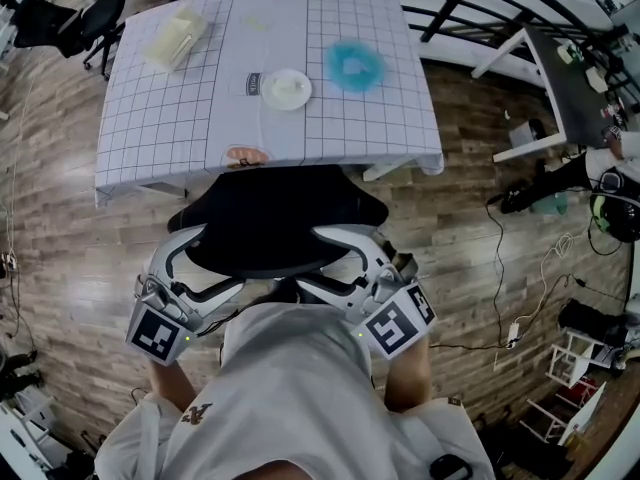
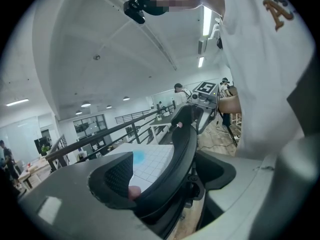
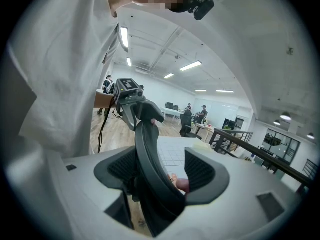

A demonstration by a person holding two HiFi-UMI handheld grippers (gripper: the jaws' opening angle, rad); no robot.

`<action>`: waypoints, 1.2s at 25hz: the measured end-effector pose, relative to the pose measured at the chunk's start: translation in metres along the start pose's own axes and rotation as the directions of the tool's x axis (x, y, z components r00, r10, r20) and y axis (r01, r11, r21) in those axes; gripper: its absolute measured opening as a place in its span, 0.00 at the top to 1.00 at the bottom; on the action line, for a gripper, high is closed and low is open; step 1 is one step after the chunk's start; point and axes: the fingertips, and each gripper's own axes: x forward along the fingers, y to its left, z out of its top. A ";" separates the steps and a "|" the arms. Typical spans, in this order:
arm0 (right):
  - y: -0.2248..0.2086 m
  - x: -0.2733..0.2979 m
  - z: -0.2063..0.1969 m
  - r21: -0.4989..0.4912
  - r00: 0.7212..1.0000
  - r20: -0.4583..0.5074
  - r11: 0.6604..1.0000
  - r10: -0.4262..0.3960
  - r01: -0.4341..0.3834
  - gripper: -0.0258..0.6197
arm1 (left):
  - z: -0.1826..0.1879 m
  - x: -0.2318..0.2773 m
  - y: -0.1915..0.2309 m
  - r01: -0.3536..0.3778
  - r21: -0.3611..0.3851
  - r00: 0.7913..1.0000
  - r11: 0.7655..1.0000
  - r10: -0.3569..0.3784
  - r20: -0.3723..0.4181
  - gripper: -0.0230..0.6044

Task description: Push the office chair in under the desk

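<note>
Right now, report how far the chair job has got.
Done: the chair faces the desk, backrest near its front edge. In hand: left gripper and right gripper both clamp the backrest. Left: the final push, if any, since the seat is hidden, then release.

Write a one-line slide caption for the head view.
The left gripper and right gripper clamp the office chair by its backrest, at the near edge of the grid-covered desk.

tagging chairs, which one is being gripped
The black office chair at the gridded desk, backrest between the left gripper and right gripper; another chair stands free, far left.
</note>
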 end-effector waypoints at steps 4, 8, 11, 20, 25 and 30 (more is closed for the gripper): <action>-0.009 -0.001 -0.002 0.000 1.000 0.003 1.000 0.009 -0.009 0.48 | 0.004 0.007 0.006 -0.010 -0.006 1.000 1.000 0.010 0.001 0.33; -0.017 -0.002 -0.004 -0.007 1.000 0.018 1.000 0.016 -0.016 0.48 | 0.004 0.014 0.011 -0.019 -0.011 1.000 1.000 0.019 -0.007 0.33; -0.022 -0.003 -0.006 -0.014 0.999 0.031 1.000 0.020 -0.019 0.48 | 0.005 0.019 0.013 -0.028 -0.017 1.000 0.999 0.028 -0.011 0.32; -0.037 -0.004 -0.013 -0.016 0.999 0.026 0.999 0.039 -0.038 0.48 | 0.005 0.029 0.020 -0.042 -0.047 0.999 0.998 0.041 -0.022 0.33; -0.043 0.004 -0.012 -0.013 0.999 0.021 0.999 0.036 -0.036 0.48 | 0.003 0.029 0.029 -0.038 -0.035 0.999 0.999 0.037 -0.022 0.33; -0.048 0.014 -0.010 -0.014 0.999 0.025 1.000 0.028 -0.028 0.48 | -0.003 0.027 0.040 -0.036 -0.034 0.999 0.999 0.035 -0.031 0.33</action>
